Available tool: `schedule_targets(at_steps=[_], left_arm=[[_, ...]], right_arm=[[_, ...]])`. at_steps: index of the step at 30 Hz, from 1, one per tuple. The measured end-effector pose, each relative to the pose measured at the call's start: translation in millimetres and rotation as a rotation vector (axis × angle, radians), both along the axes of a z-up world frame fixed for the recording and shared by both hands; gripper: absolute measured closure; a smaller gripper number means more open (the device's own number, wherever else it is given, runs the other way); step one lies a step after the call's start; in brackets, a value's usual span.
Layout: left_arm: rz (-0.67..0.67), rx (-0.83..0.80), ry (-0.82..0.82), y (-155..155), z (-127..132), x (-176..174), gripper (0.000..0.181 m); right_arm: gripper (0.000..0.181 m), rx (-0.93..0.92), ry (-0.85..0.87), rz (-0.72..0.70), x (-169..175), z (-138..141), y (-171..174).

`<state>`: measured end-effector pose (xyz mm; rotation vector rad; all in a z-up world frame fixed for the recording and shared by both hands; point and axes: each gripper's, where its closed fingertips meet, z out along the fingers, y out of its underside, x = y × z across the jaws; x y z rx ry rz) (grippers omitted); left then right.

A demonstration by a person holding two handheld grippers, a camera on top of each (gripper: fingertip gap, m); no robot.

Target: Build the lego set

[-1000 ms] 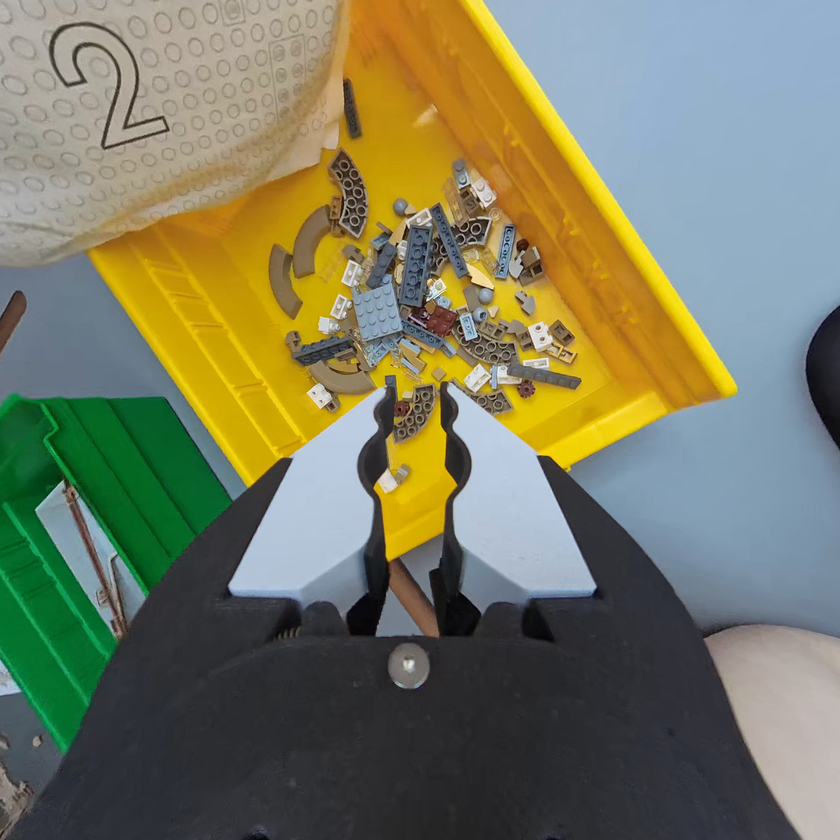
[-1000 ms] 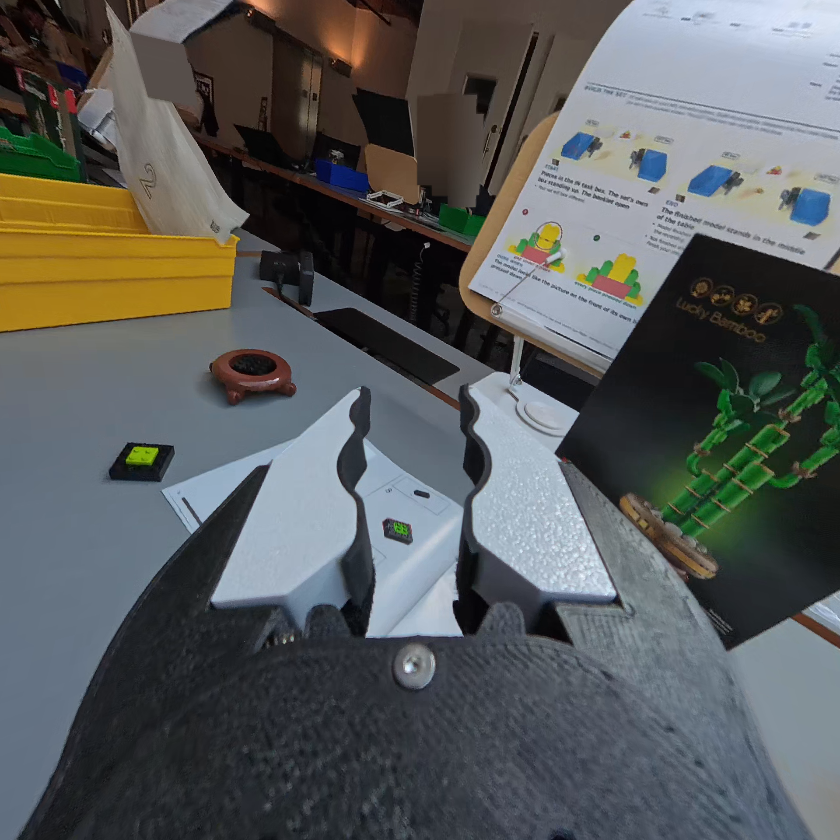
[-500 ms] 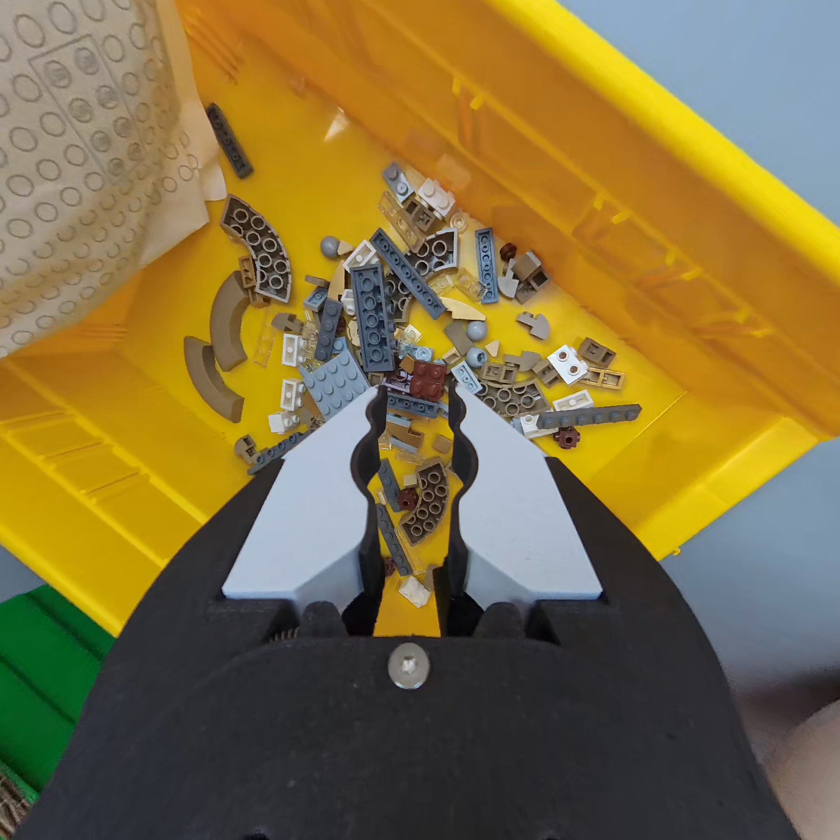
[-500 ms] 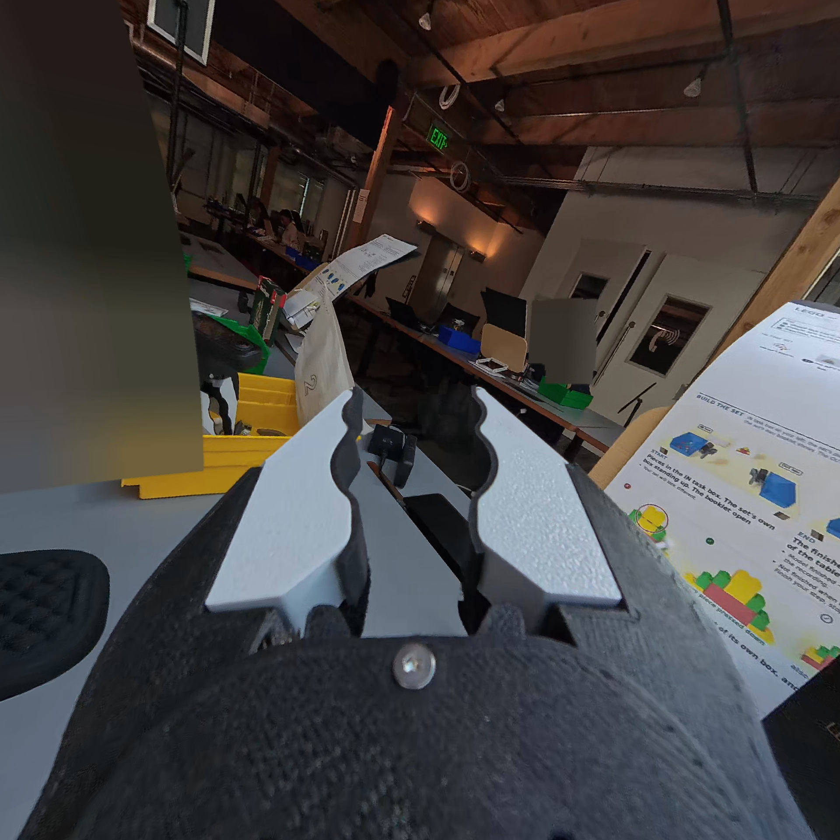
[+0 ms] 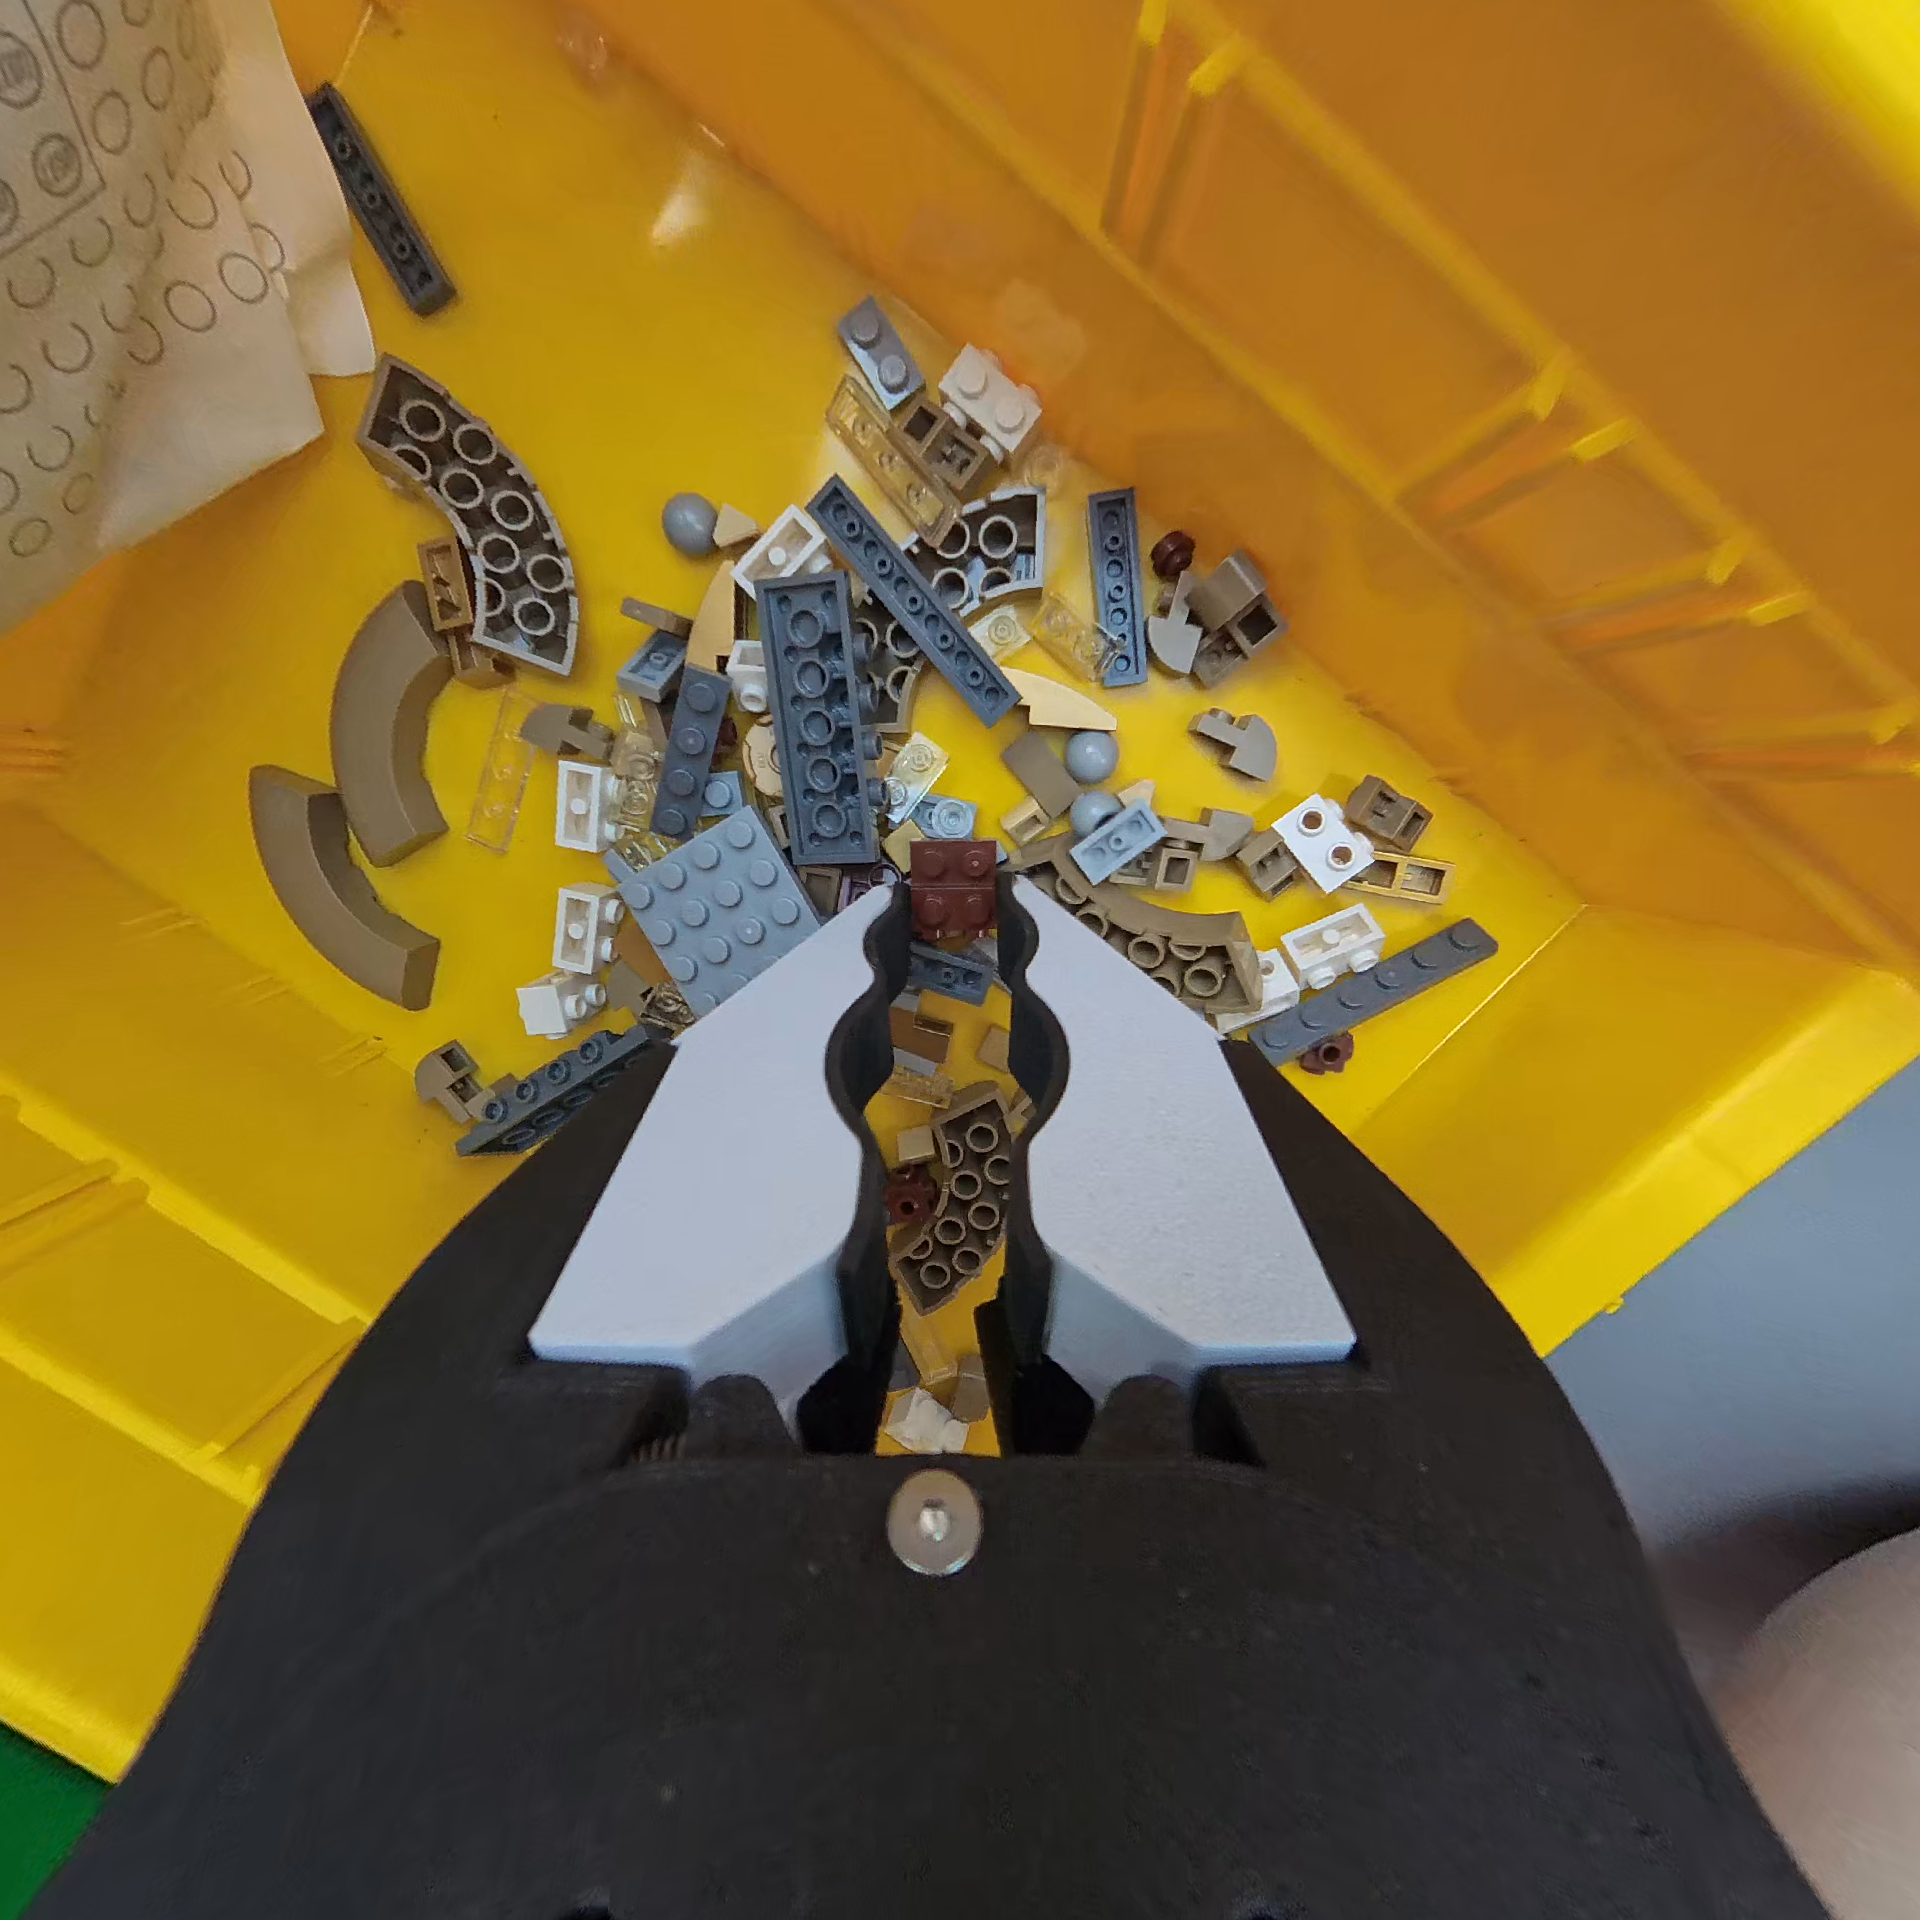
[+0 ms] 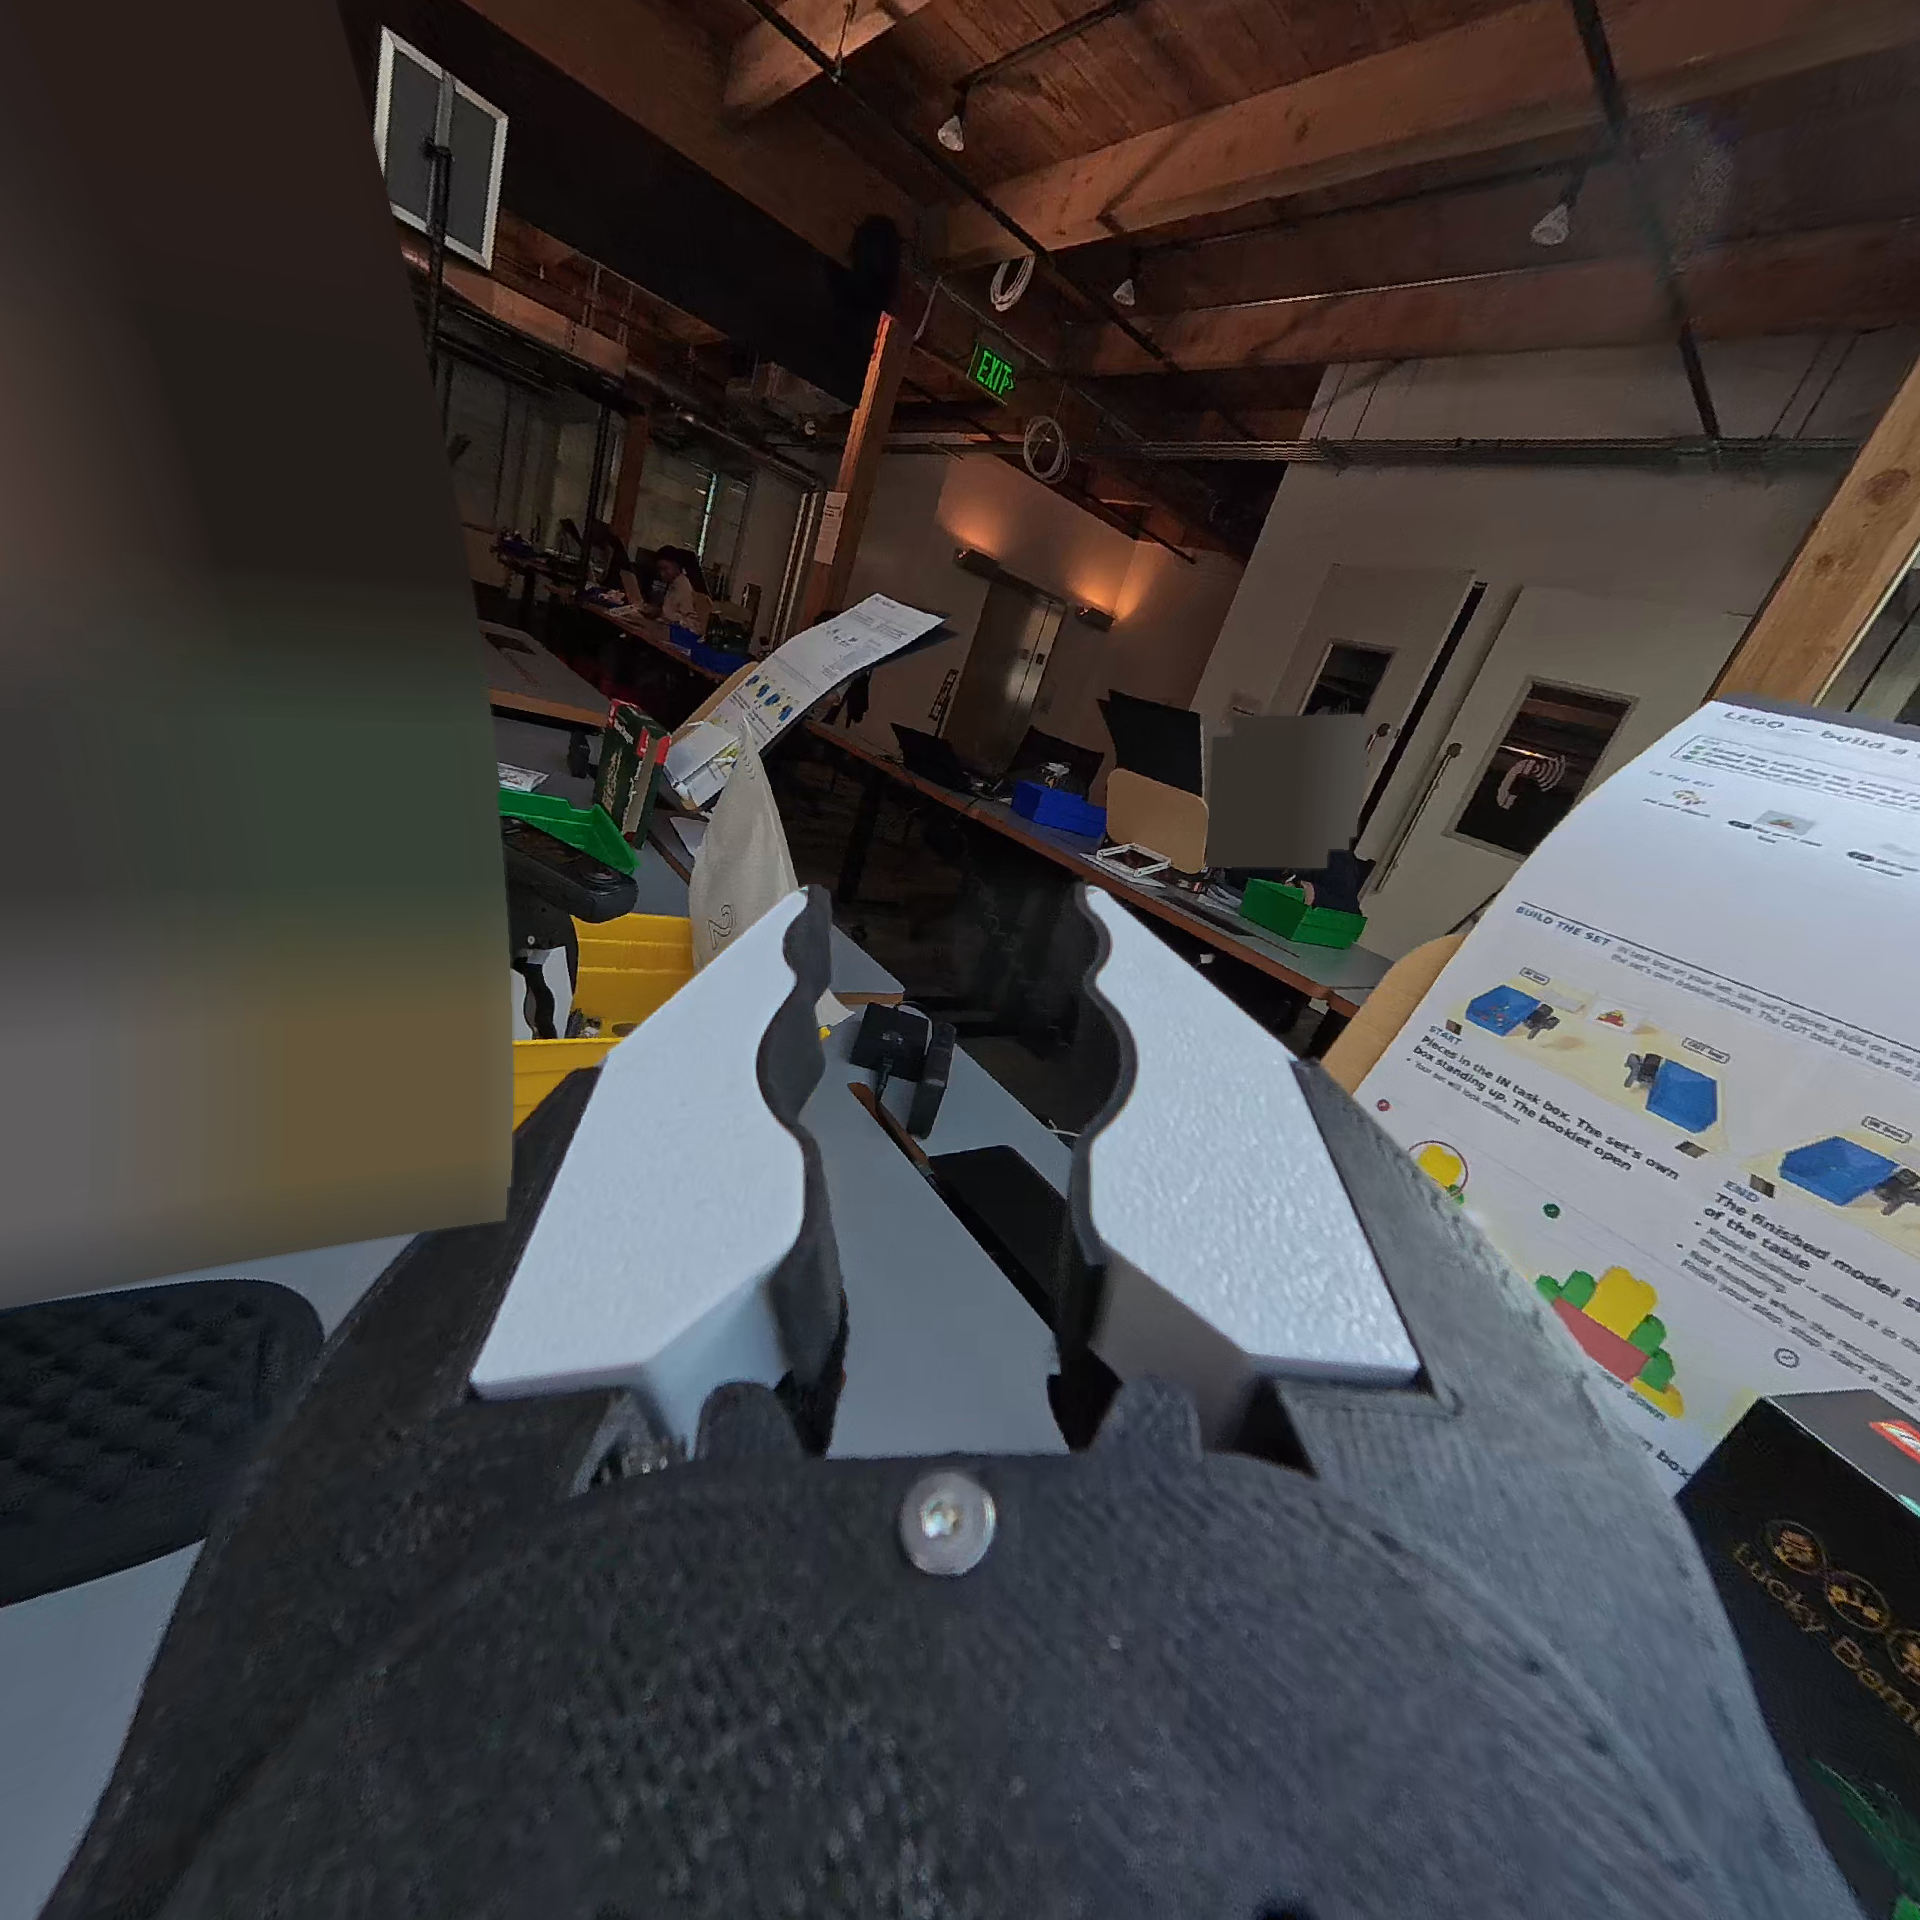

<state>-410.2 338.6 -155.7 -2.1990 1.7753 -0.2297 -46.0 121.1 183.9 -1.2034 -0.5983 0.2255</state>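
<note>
My left gripper reaches into the yellow bin, over a pile of loose lego pieces. Its fingertips close on both sides of a small dark-brown 2x2 brick at the near edge of the pile. Around it lie a light-grey plate, a dark-grey plate, curved tan pieces and several small white and grey bits. My right gripper is open and empty, held up over the grey table and pointing into the room.
A numbered paper bag leans in the bin's far left corner. In the right wrist view an instruction sheet and the set's black box stand at the right. A black mesh pad lies at the left, a small black device ahead. Some 55 cm of space lies between my two pairs of fingers.
My left gripper moved forward and down into the bin, and its fingers narrowed onto the brown brick. My right gripper tilted up from the table to face the room.
</note>
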Motion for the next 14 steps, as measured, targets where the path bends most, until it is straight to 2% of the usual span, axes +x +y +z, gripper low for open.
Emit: schedule_targets(at_steps=[5,9,11,14], left_arm=[[0.041,0.062,0.038,6,15,-6,0.167],[0.137,0.241,0.03,14,56,-7,0.167],[0.213,0.322,-0.007,13,78,-4,0.167],[0.265,0.431,-0.091,-2,101,5,0.167]], right_arm=[[0.136,0.047,0.015,-0.088,34,23,-17],[0.138,0.055,0.0,-0.185,67,32,-31],[0.14,0.0,-0.012,-0.219,86,25,-34],[0.14,-0.195,-0.005,-0.274,119,-6,-26]])
